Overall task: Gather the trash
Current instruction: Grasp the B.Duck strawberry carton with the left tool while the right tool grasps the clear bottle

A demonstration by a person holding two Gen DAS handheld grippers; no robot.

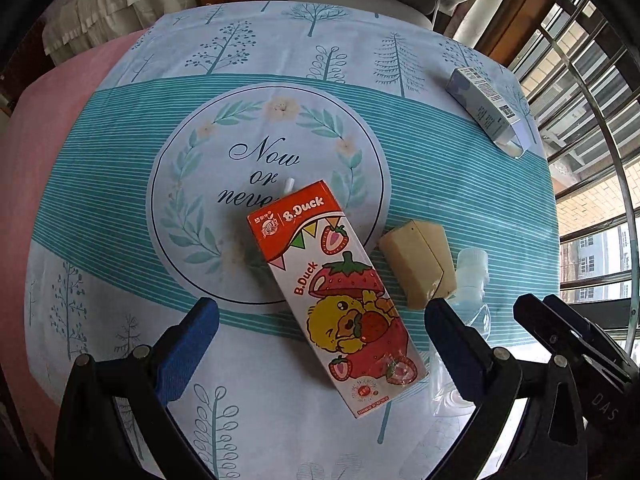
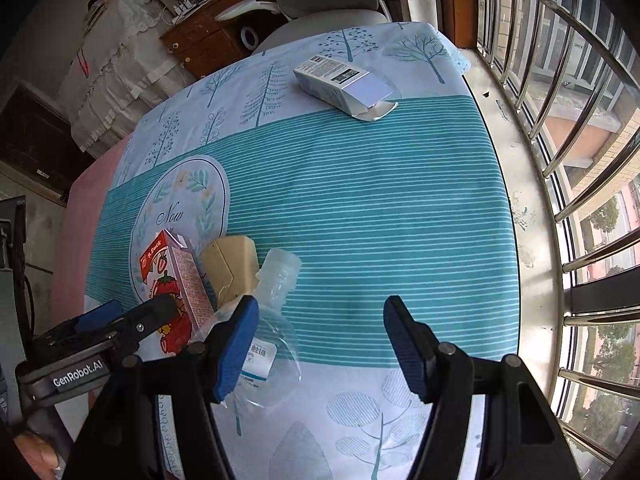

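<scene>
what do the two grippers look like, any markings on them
Both are alike: black angular arms with round silver bolts, tipped with ribbed blue pads. The left gripper shows "GenRobot.AI" in white on its body in the right wrist view. The right gripper carries faint "DAS" lettering in the left wrist view.

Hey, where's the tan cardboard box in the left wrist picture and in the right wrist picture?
Left wrist view: the tan cardboard box lies right of centre, just right of the strawberry drink carton.
Right wrist view: it sits left of centre, between the carton and the clear plastic bottle.
Shared landmark: the round "Now or never" print on the tablecloth, left of the box in both views.
</scene>
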